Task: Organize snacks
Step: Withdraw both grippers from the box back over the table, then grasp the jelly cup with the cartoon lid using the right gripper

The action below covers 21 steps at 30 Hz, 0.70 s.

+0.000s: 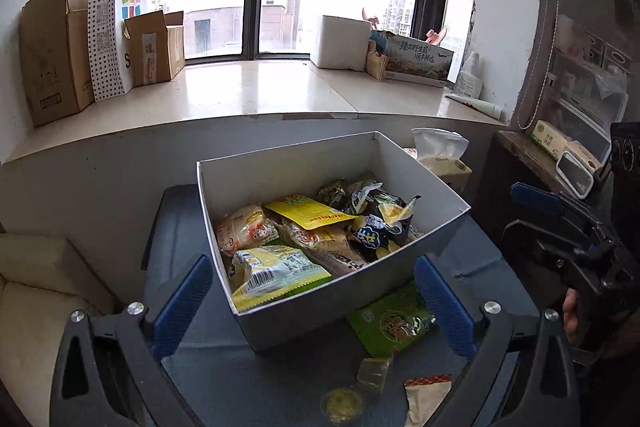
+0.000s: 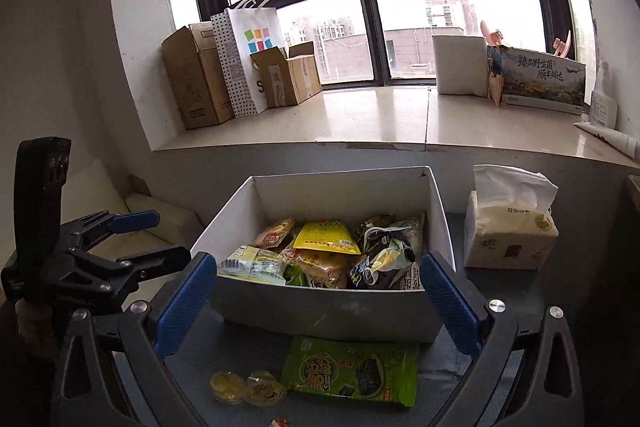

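Both tongs stand wide and empty: the right tongs (image 2: 316, 301) hover over the flat green seaweed snack packet (image 2: 352, 371) and two small round clear jelly cups (image 2: 248, 387) on the dark worktop (image 2: 460, 367). Next, probably, lower and pinch the packet. Beyond the left tongs (image 1: 314, 301), the white cardboard box (image 1: 424, 163) already holds most snacks. Only the right view shows the whole soft tissue pack (image 2: 510, 227).
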{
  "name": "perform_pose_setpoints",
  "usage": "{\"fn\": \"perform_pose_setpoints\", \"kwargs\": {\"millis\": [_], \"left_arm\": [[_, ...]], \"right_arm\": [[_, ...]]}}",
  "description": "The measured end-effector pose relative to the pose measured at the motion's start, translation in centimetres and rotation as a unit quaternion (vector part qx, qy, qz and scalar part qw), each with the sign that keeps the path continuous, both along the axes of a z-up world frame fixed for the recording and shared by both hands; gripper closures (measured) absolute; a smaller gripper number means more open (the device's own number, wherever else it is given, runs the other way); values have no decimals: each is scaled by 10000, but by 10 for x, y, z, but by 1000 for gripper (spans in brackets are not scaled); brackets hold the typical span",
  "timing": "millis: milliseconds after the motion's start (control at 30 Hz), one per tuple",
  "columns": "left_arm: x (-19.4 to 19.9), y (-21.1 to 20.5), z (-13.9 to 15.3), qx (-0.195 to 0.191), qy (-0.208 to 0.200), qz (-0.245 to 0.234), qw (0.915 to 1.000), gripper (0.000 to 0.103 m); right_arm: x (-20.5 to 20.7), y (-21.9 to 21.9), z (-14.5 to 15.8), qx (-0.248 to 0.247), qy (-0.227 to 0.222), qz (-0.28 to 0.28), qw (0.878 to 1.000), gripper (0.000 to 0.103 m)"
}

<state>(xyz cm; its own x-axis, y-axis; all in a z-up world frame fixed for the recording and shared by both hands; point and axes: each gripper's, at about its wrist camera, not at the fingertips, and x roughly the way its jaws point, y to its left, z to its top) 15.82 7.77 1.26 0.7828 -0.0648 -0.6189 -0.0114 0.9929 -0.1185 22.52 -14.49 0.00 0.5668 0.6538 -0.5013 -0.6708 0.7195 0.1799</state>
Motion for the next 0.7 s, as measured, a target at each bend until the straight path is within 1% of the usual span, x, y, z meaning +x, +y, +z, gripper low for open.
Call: {"fn": "perform_pose_setpoints", "kwargs": {"millis": [133, 200, 267, 367, 433, 533, 600, 700], "left_arm": [[-46, -11, -8, -93, -96, 13, 9999, 0], [-65, -15, -17, -220, -33, -50, 9997, 0], [-82, -19, -26, -220, 5, -25, 9998, 0], [-102, -21, -42, -219, 153, 72, 9996, 0], [-112, -17, -54, -385, 336, 64, 9987, 0], [-123, -13, -69, -423, 501, 179, 9977, 0], [-127, -10, -77, -445, 586, 252, 9970, 0], [-131, -5, -84, -535, 662, 310, 9959, 0]], "right_arm": [[-48, -12, -16, -15, -67, 260, 9996, 0], [-65, -17, -29, -49, 115, 397, 9991, 0], [-78, -19, -46, -110, 337, 501, 9981, 0], [-92, -15, -72, -381, 414, 502, 9972, 0], [-93, -8, -89, -543, 575, 632, 9949, 0], [-90, 6, -106, -644, 568, 809, 9930, 0], [-80, 19, -116, -825, 675, 810, 9910, 0], [-63, 33, -127, -847, 801, 939, 9887, 0]]}}
